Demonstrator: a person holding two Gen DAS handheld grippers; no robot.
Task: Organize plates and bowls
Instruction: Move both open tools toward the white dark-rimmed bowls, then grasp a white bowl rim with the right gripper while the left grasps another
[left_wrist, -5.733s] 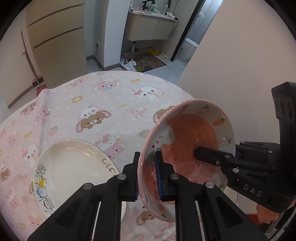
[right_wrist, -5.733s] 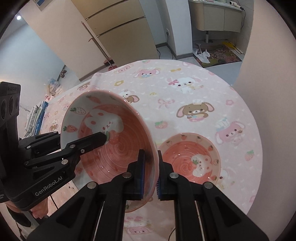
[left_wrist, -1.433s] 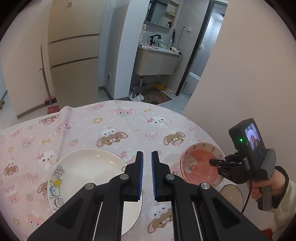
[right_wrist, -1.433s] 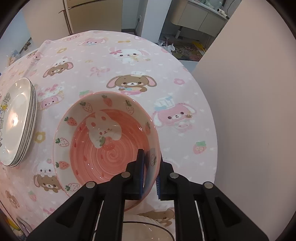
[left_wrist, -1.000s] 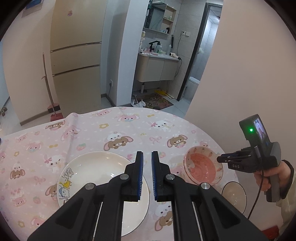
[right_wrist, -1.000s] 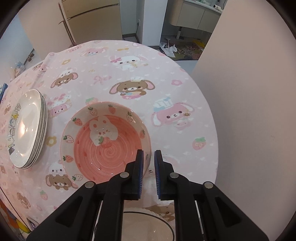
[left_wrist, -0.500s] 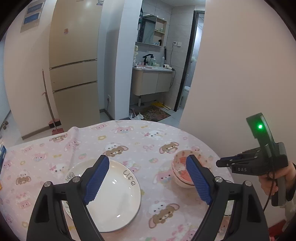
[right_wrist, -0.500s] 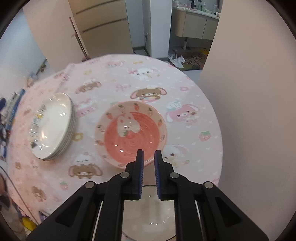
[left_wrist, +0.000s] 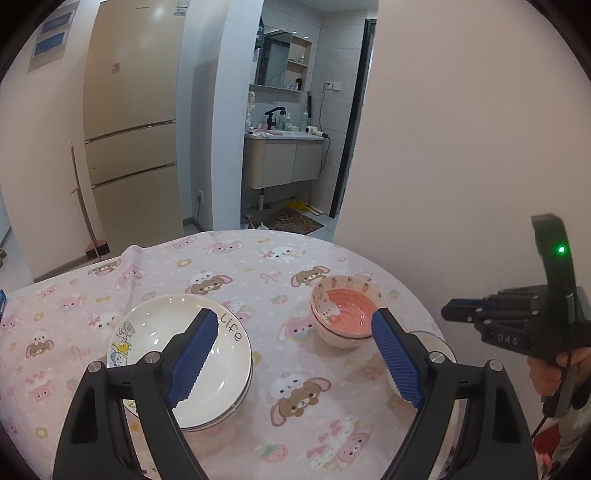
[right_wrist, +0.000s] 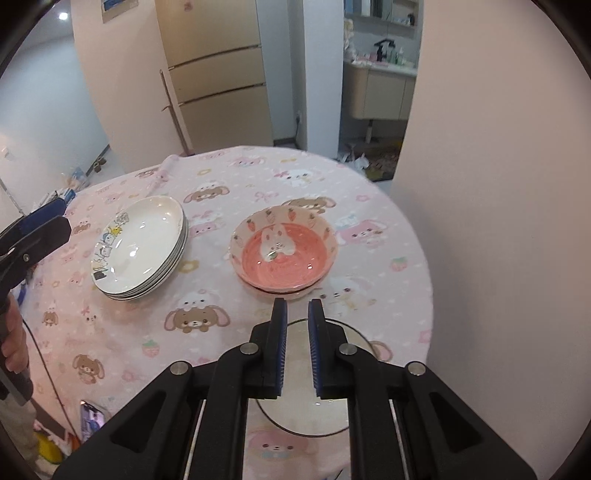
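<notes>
Plates stacked, pink bowls nested, one pale dish left loose.

My left tool (left_wrist: 291, 354) is spread wide and my right tool (right_wrist: 297, 347) pressed nearly together, both empty above the tabletop (right_wrist: 236, 173). The white plates (right_wrist: 140, 245) sit stacked toward its left edge, the pink bowls (right_wrist: 284, 253) nested mid-tabletop. The pale dish (right_wrist: 295, 406) at the near edge looks unsorted, I judge.

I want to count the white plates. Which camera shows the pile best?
The right wrist view. There the pile of white plates is in the open, and its stacked rims show along the edge. In the left wrist view the open left gripper has a finger covering part of it.
</notes>
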